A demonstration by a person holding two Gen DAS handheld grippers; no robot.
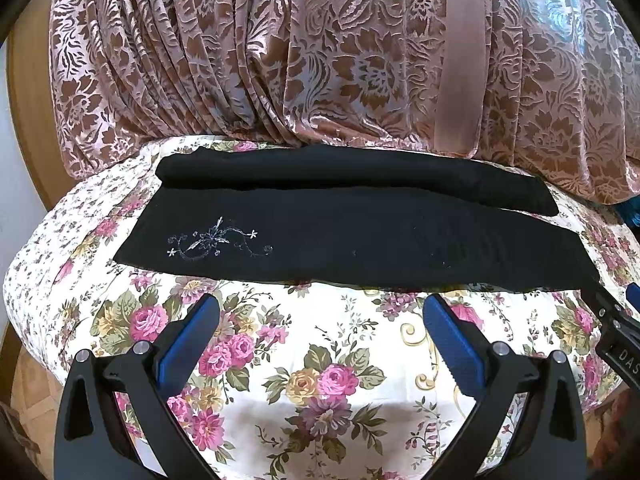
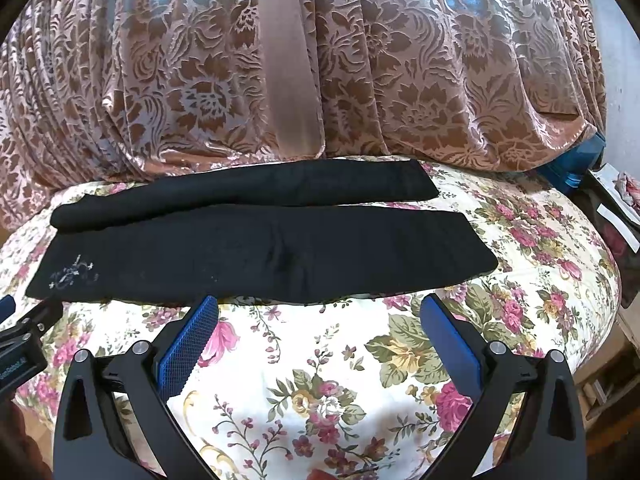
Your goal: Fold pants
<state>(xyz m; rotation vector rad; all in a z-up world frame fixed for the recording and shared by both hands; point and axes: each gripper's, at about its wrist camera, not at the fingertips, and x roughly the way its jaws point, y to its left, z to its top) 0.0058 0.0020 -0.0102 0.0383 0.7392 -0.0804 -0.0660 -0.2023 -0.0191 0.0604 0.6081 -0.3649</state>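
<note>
While both grippers hover over the near part of the white rose-printed bedspread (image 1: 320,360), one pair of black fabric pants (image 1: 340,240) lies across it farther off, laid flat from left to right. Count: one garment, two grippers, one bedspread, one pink-brown floral-patterned curtain (image 1: 280,60) hanging at the far edge.

The pants show as two long dark bands. The far band is narrower and rests partly on the wider near band along their shared length; the right wrist view shows the same arrangement (image 2: 260,248). One small white embroidered flower motif (image 1: 216,242) sits near the left end of the near band. The fabric lies mostly smooth, with a slight pucker near its middle in the right wrist view.

The left gripper (image 1: 320,324) has its blue-padded fingers spread wide apart, holding nothing, just short of the near edge of the pants. The right gripper (image 2: 318,324) is likewise spread wide and empty, also just short of that edge.

Each view shows only a cut-off part of the other gripper at its edge. Weave detail and seams of the black fabric are hard to make out. Objects at the far right edge of the right wrist view are too distorted to identify.
</note>
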